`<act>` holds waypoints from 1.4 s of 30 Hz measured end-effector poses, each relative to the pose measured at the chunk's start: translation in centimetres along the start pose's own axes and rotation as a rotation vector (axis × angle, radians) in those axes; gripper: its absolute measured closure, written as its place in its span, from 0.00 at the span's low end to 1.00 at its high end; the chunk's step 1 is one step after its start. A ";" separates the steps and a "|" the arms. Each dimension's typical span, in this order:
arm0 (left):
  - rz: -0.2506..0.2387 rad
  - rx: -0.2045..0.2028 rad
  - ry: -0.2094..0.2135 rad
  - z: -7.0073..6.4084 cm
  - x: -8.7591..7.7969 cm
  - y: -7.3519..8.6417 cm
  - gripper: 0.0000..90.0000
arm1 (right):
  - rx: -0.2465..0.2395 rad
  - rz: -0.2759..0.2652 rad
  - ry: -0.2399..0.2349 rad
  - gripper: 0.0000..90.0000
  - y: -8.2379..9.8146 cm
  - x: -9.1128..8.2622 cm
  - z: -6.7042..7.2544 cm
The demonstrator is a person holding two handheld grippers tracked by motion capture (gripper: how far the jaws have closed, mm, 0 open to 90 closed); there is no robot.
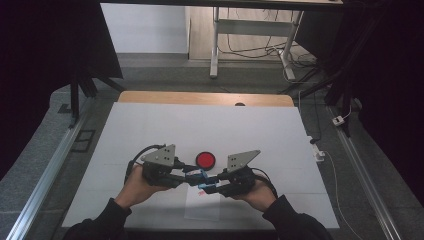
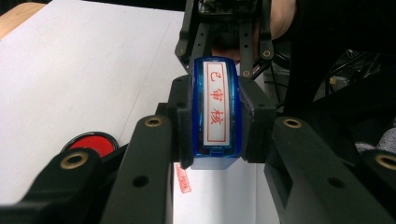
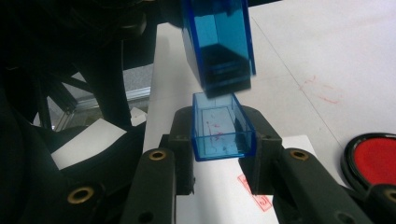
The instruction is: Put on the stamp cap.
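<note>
Left gripper (image 2: 215,123) clamps the blue stamp (image 2: 216,114), its long axis toward the right gripper (image 3: 223,135), which clamps its cap (image 3: 222,131).

White table (image 1: 150,130): red ink pad (image 1: 205,160), stamped paper sheet (image 1: 202,207) near front edge

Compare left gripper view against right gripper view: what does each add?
Left gripper view: the blue stamp clamped between the jaws, its white label with red characters showing. Right gripper view: a clear blue cap between the jaws, just below the stamp, plus red smudges on the table. Both: red ink pad, red imprint on paper.
</note>
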State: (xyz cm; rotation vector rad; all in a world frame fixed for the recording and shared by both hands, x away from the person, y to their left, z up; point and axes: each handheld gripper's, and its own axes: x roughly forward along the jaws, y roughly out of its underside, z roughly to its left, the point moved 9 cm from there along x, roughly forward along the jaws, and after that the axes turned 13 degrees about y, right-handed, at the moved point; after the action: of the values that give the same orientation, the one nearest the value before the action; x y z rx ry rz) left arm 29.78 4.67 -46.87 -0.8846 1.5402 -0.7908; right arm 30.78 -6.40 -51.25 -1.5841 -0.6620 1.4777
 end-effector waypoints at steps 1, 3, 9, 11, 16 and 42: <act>-0.001 0.003 0.001 0.0 0.0 0.0 0.78 | -0.002 -0.003 -0.001 0.76 -0.1 0.1 0.0; -0.002 0.008 0.005 0.0 0.1 -0.1 0.78 | -0.008 -0.011 -0.008 0.76 -0.3 0.2 0.1; -0.007 0.021 0.013 -0.1 0.2 -0.2 0.78 | -0.014 -0.019 -0.013 0.76 -0.7 0.5 0.2; -0.009 0.023 0.016 -0.2 0.2 -0.2 0.78 | -0.019 -0.020 -0.019 0.76 -0.7 0.6 0.3; -0.017 0.033 0.024 -0.3 0.2 -0.3 0.78 | -0.018 -0.018 -0.025 0.76 -0.8 0.7 0.4; -0.050 0.052 0.062 -0.7 0.2 -0.4 0.78 | -0.036 -0.063 -0.057 0.76 -1.6 0.3 1.0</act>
State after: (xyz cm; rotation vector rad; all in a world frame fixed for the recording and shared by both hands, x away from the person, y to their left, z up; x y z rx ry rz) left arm 29.16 4.26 -46.52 -0.8703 1.5494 -0.8982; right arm 30.16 -5.14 -50.02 -1.5389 -0.7678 1.4765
